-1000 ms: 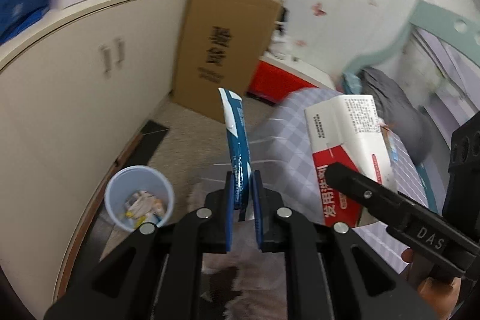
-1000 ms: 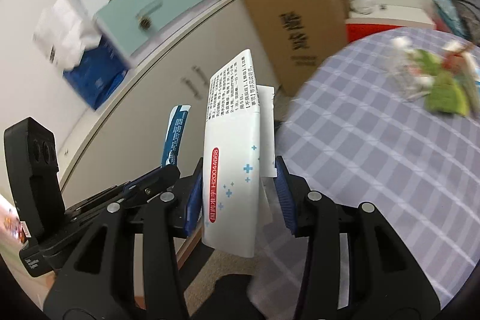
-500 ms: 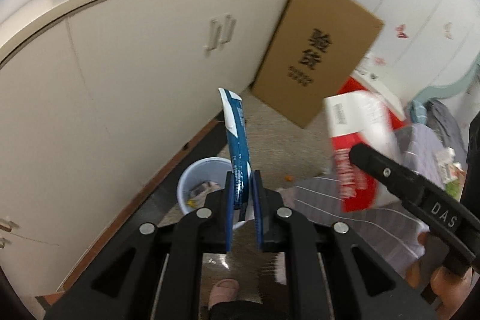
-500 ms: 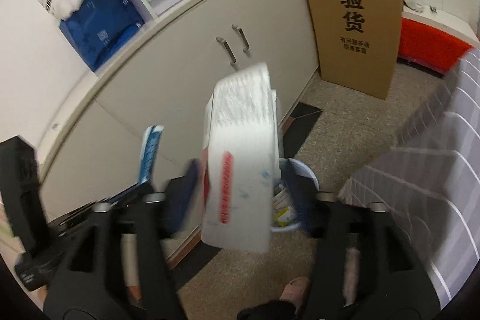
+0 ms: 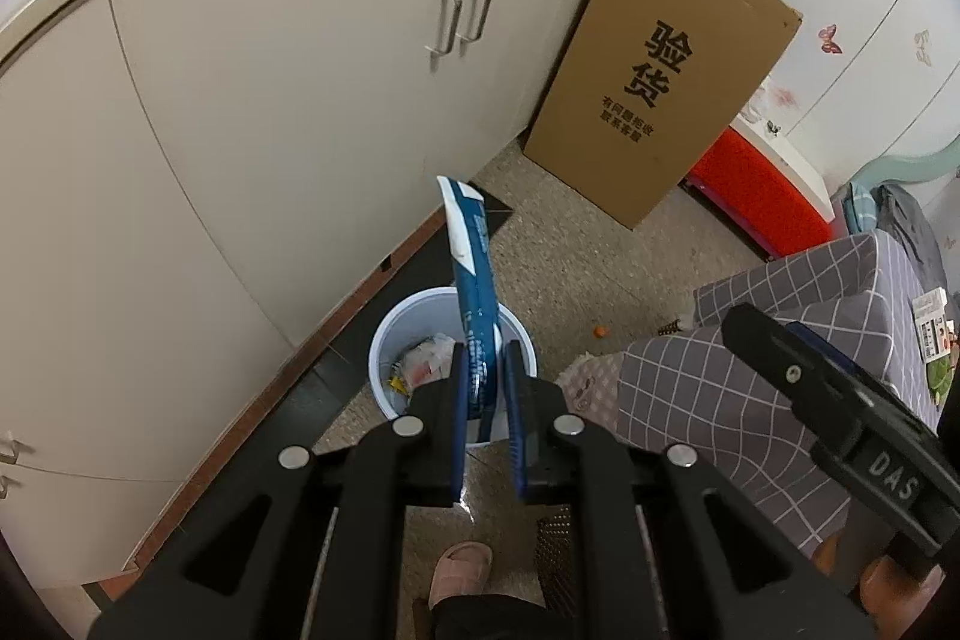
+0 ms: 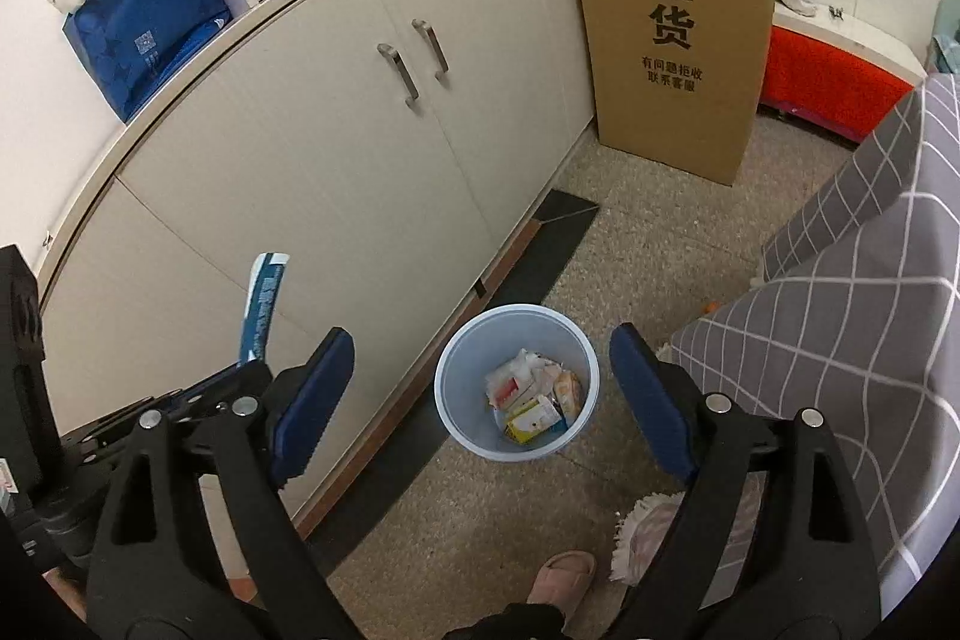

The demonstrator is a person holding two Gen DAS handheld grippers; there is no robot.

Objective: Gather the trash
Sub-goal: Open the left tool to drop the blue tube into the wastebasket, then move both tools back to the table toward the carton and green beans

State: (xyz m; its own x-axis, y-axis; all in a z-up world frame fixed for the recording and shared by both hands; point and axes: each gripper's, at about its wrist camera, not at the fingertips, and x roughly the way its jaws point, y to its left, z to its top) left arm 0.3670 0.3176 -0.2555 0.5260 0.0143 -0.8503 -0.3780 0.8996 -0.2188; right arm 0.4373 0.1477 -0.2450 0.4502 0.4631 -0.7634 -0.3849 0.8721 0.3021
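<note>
Both grippers tilt steeply down over the bin (image 6: 516,382) on the floor beside the cabinet (image 6: 336,172). Left gripper (image 5: 485,388) clenched on an upright blue packet (image 5: 474,274), above the bin's rim. Right gripper (image 6: 480,388) jaws just opened wide, nothing between them; trash (image 6: 534,394) lies in the bin.

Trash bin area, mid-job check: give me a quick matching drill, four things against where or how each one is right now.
Things:
1. left tongs
2. right tongs
3. blue wrapper
4. cardboard box

States:
A. leaning against the cabinet
B. open, nothing between the pads
C. standing up out of closed pads
D. shut on a piece of trash above the trash bin

Pairs: 1-D, 2-B, 3-C, 4-A
</note>
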